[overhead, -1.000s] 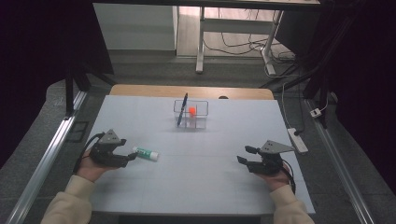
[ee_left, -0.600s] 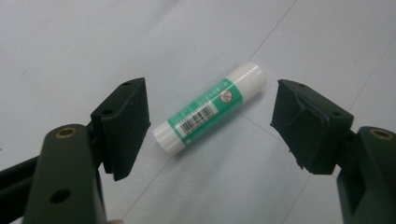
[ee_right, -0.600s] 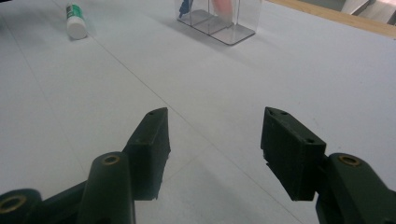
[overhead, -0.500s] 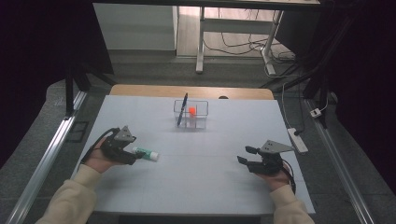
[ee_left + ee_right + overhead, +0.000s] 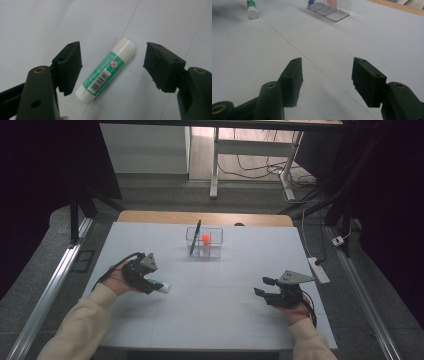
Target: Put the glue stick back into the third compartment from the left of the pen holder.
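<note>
One white glue stick with a green label, one clear plastic organiser box with compartments, one dark pen standing tilted in that box, one small orange item inside it, all on the pale grey bench. Two grippers: left gripper at the glue stick, right gripper well apart on the other side, resting low over bare bench.

From the high view: stick mostly hidden under the left gripper, just its white end poking out. From the left gripper view: whole stick lying flat between the jaws, slanted, barcode end close to the left pad, cap end pointing away, neither pad pressing on it. Jaws there apart, just been closing a little. From the right gripper view: jaws spread apart with nothing between; glue stick and box far off at the top.
</note>
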